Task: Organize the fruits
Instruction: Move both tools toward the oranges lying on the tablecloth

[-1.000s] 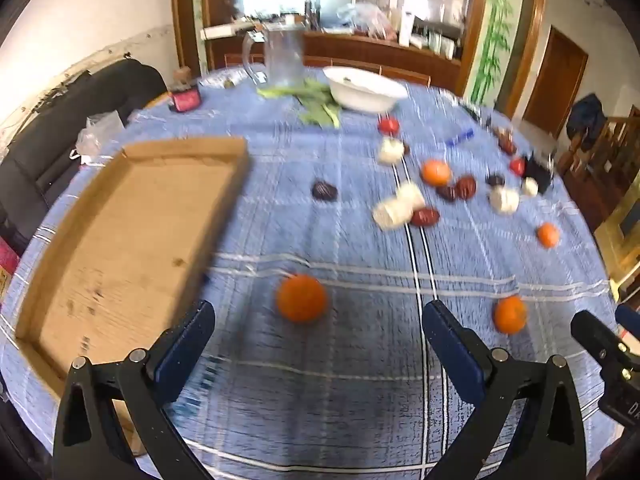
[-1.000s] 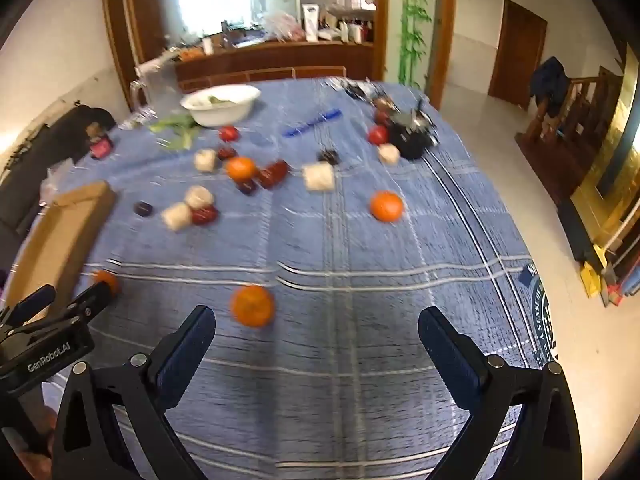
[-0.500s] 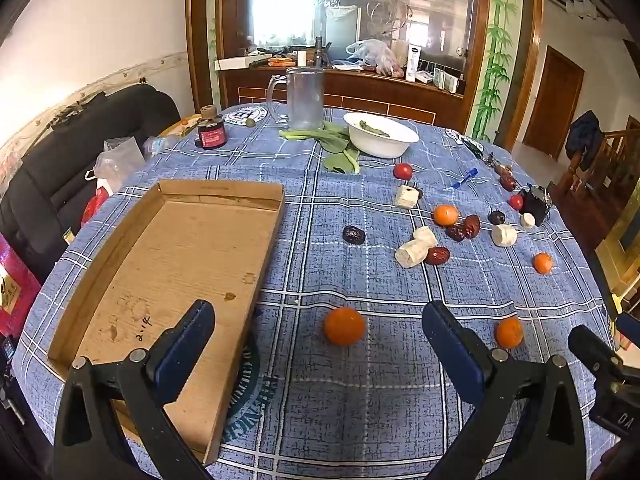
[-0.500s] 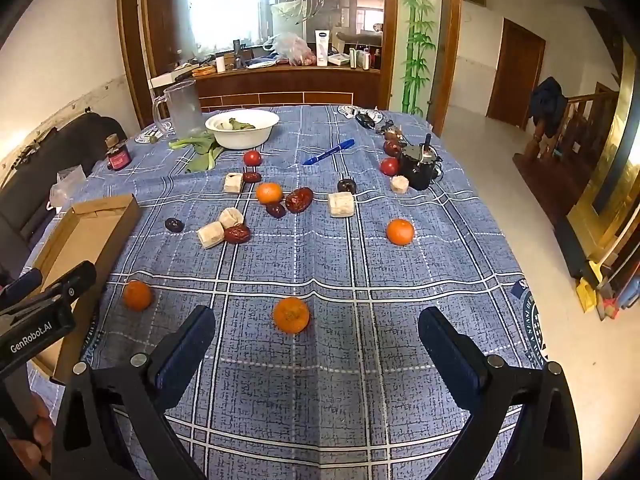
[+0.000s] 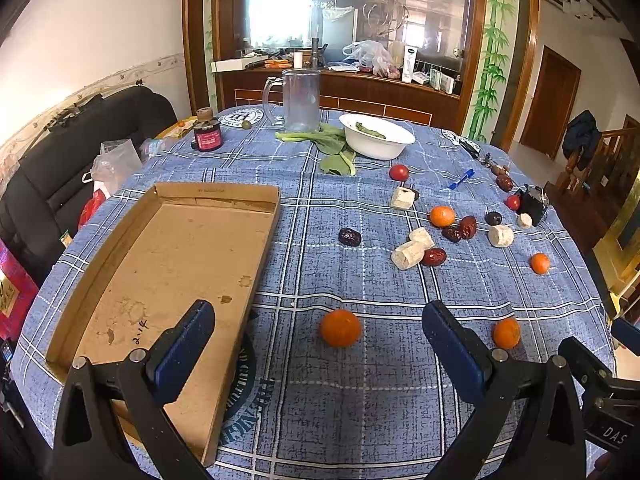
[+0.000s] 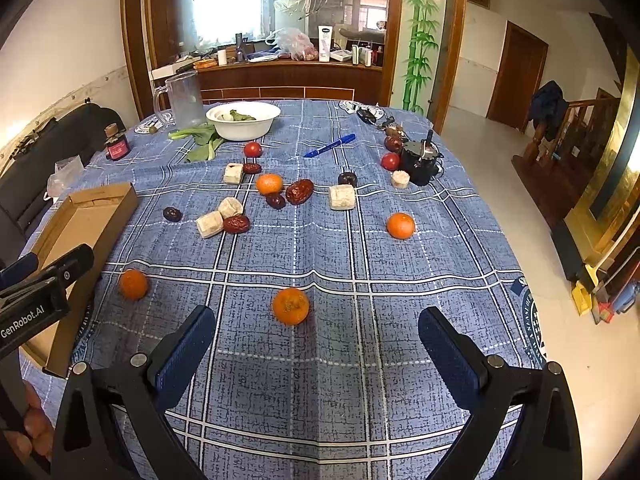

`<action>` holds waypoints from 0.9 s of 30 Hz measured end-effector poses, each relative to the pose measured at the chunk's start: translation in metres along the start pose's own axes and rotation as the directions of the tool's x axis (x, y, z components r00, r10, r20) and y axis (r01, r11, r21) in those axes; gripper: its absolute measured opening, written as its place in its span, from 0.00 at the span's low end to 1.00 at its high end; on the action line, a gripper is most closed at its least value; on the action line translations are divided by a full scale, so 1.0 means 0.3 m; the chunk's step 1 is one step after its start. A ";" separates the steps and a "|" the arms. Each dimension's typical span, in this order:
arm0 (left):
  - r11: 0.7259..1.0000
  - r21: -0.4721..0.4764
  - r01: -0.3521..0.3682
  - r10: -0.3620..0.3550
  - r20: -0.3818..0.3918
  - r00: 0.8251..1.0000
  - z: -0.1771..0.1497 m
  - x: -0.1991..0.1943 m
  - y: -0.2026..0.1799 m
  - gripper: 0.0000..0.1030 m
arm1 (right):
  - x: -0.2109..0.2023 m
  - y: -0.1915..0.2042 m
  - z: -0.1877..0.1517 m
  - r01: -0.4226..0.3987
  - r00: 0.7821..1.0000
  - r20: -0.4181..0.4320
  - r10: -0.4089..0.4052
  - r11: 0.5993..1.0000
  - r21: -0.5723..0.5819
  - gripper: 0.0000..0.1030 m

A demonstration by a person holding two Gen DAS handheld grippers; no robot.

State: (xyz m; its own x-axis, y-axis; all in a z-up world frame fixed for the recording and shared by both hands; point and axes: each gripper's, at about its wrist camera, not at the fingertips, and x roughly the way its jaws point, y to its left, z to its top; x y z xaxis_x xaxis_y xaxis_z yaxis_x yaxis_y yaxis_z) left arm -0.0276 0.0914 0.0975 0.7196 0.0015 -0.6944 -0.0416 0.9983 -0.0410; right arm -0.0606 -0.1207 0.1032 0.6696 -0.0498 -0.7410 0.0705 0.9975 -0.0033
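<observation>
Home dining room: cloth-covered counter [image 6: 360,264], wooden sideboard [image 6: 288,80] upper centre, staircase railing [image 6: 568,128] right, sofa [image 5: 60,160] left.

A blue tablecloth [image 6: 360,264] crossed by white grid lines covers the table. On it lie bright orange mandarins [image 6: 291,306], dark red dates [image 6: 299,191], red tomatoes [image 6: 253,149] and pale beige blocks [image 6: 342,197]. The tray [image 5: 180,264] is plain brown cardboard (stained in spots). Far off sits a white bowl [image 5: 376,142].
</observation>
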 end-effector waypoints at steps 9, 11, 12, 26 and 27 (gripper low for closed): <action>1.000 0.013 0.006 -0.006 -0.014 1.000 0.000 0.015 -0.011 1.00 | 0.014 -0.005 0.000 0.001 1.000 -0.004 -0.001 1.000 -0.001 0.99; 1.000 0.011 0.005 -0.004 -0.019 1.000 -0.004 0.022 -0.009 1.00 | 0.019 -0.010 0.000 0.001 1.000 -0.009 -0.001 1.000 0.004 0.99; 1.000 0.010 0.005 -0.004 -0.023 1.000 -0.005 0.026 -0.008 1.00 | 0.022 -0.010 0.000 0.004 1.000 -0.010 -0.004 1.000 0.002 0.99; 0.999 0.038 0.007 -0.005 -0.054 0.999 -0.013 0.067 -0.017 1.00 | 0.049 -0.021 0.005 0.033 0.999 -0.007 -0.033 0.999 -0.023 0.99; 0.999 0.049 0.011 -0.008 -0.060 0.998 -0.016 0.070 -0.019 1.00 | 0.051 -0.029 0.005 0.038 0.999 -0.003 -0.039 0.999 -0.029 0.99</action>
State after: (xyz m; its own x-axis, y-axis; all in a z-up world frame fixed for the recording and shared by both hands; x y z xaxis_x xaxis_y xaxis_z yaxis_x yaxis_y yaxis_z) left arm -0.0156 0.0854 0.0795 0.6772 -0.0100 -0.7358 0.0006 0.9999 -0.0130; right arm -0.0498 -0.1301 0.0929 0.6645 -0.0880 -0.7421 0.0744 0.9959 -0.0516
